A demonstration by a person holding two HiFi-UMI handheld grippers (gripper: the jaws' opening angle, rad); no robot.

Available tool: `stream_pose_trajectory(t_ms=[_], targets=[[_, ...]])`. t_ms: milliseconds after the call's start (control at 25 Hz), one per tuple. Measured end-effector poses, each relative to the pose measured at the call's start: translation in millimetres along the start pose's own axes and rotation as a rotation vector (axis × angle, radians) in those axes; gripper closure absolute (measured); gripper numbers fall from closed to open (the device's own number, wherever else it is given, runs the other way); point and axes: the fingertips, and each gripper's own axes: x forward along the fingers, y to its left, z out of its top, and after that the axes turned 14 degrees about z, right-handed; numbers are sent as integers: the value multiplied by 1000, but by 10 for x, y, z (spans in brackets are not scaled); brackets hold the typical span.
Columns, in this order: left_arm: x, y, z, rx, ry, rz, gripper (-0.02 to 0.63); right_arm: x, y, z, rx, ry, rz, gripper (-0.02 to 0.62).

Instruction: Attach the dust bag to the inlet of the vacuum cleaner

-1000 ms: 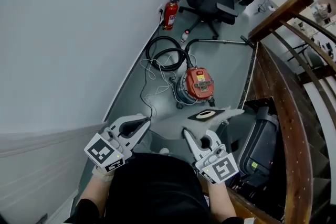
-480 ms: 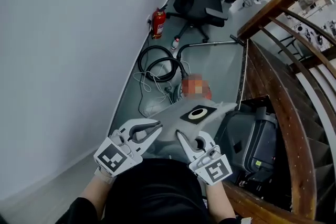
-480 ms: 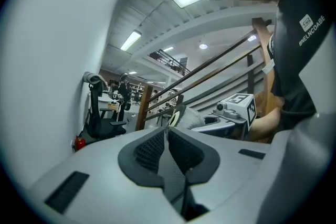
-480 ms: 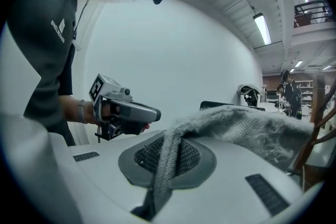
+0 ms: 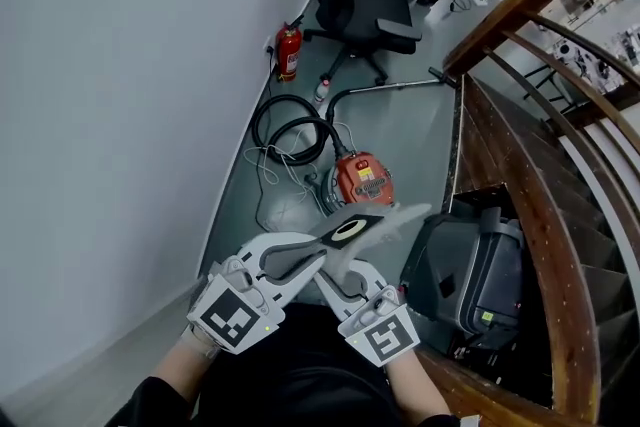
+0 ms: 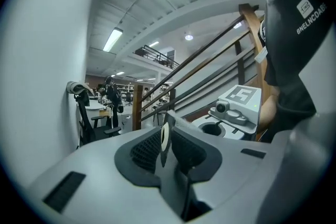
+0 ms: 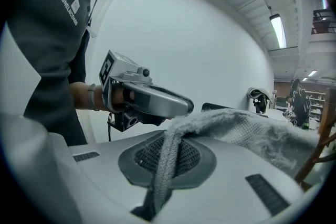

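Since the earlier frames the grippers have been drawn together and the grey felt dust bag (image 5: 392, 218) has been lifted, so that its black card collar (image 5: 350, 230) now overlaps the near edge of the round red vacuum cleaner (image 5: 358, 177) on the floor, whose inlet cannot be made out. The left gripper (image 5: 320, 252) is clamped on the collar's thin edge, seen only end-on between its pads. The right gripper (image 5: 326, 281) is closed on a fold of felt, and the bag's near end is hidden behind both.
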Motion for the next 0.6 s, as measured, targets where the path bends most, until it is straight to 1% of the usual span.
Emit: stream_pose_trajectory(t_ms=[40,120,280,480,600], targets=[[58,-40,11,2,5,2,546,-13,-13,-18,2,4,6,561],[165,-109,29,-6,5,6,528,-37,-54,-27,10,-15,8,561],[367,-118,43,5,28,45,528,-74,-145,-86,9,-26,13,561],[518,-154,34,72,51,50,528,-128,-232,-144,-16,-7,12,561],[582,-149,56,80,48,64,528,-117,-260,-129,-37,-16,13,561]])
